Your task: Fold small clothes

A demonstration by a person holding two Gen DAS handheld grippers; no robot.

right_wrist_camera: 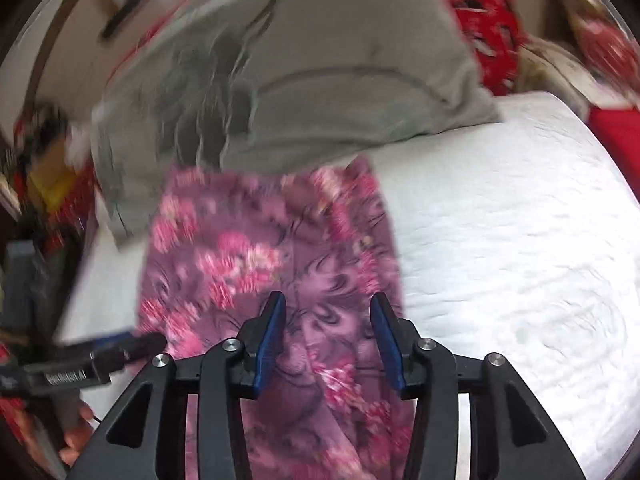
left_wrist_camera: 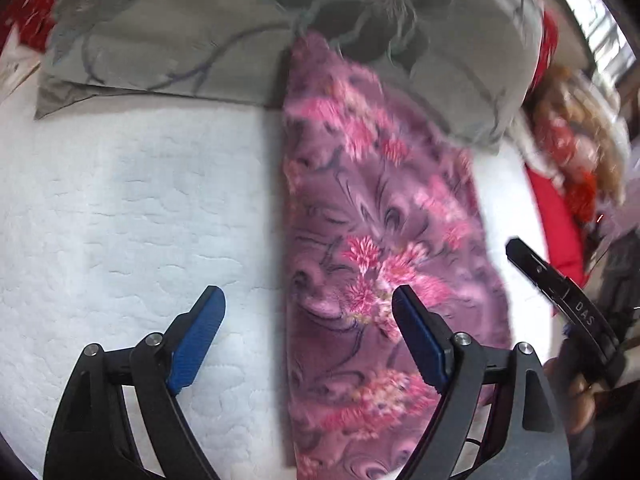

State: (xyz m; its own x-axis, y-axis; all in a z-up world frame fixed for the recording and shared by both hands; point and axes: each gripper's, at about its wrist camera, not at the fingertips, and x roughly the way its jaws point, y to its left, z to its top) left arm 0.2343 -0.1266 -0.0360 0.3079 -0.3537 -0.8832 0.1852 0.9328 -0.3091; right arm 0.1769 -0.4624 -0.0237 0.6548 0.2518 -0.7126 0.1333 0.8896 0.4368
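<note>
A purple cloth with pink flowers [left_wrist_camera: 372, 216] lies as a long strip on the white quilted bed [left_wrist_camera: 132, 208]. My left gripper [left_wrist_camera: 308, 302] is open over the cloth's left edge, its right pad over the cloth and its left pad over bare bed. It holds nothing. In the right wrist view the same cloth [right_wrist_camera: 272, 248] runs from below the gripper up to the pillow. My right gripper [right_wrist_camera: 326, 308] is open just above the cloth's near part, with cloth showing between its blue pads.
A grey flowered pillow [left_wrist_camera: 240, 28] lies at the far end of the bed, also in the right wrist view [right_wrist_camera: 320, 64]. Red patterned bedding [right_wrist_camera: 492, 12] and clutter sit at the bed's sides. The other gripper's black finger [left_wrist_camera: 560, 284] shows at the right.
</note>
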